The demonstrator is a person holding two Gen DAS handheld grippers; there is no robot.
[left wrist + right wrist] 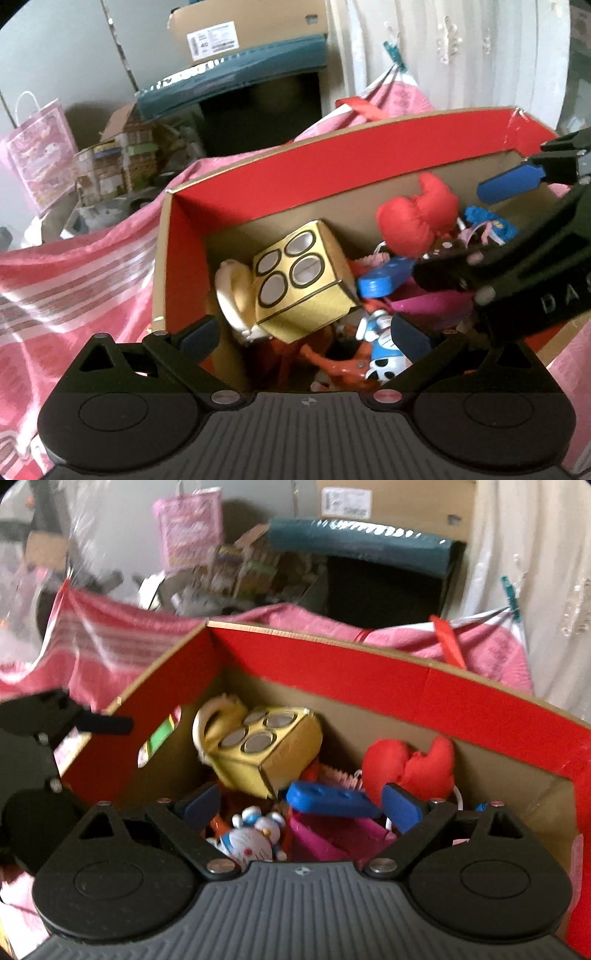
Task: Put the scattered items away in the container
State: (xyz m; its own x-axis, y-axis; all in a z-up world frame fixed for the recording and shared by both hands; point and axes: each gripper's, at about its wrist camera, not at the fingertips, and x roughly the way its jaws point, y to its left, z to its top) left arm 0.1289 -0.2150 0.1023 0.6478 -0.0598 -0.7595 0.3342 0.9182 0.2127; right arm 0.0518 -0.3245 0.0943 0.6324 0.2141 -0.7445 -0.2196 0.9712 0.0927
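Note:
The container is a cardboard box with a red inner rim (332, 162) (369, 672), and it holds several toys. Among them are a gold carton with round windows (299, 273) (266, 746), a red plush glove (417, 218) (410, 768), a blue-and-white cat figure (380, 347) (255, 834) and a flat blue piece (328, 799). My left gripper (304, 336) hangs open over the box's left half, with nothing between its pads. My right gripper (302, 808) is open over the middle, also holding nothing. One of its blue pads (509, 182) shows at the right in the left wrist view.
The box rests on a pink striped cloth (74, 277) (110, 642). Behind it are a pink gift bag (37, 155), a teal bin (236, 77) with a cardboard carton (251, 26) on top, other clutter, and a white curtain (461, 55) at the right.

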